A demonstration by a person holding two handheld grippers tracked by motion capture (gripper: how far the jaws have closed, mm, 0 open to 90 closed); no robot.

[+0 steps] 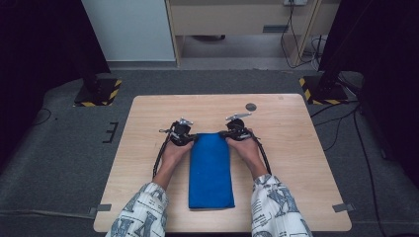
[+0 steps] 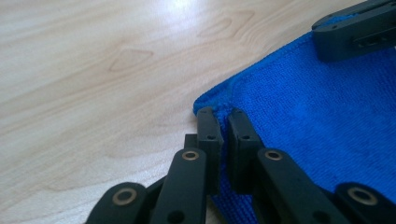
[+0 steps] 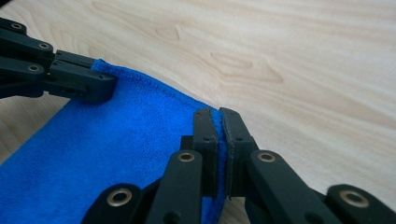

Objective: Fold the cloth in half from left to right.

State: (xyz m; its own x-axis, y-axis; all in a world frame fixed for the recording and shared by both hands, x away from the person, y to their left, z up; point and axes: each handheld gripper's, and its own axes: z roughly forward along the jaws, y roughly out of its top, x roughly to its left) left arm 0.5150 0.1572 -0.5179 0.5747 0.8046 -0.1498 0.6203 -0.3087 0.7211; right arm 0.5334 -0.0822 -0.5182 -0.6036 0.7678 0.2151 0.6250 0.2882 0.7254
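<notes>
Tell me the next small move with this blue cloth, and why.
Probably lift both far corners together and carry them toward the near edge. The left tongs and right tongs are each shut on a far corner of the blue cloth, which lies flat on the table.

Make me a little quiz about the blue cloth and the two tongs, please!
1. True or false: the left tongs are shut on a corner of the blue cloth.
2. Which end of the cloth do the right tongs pinch: A the far end, B the near end, C the middle?
3. What does the cloth lie on?

Key: 1 true. 2 A. 3 The wooden table.
</notes>
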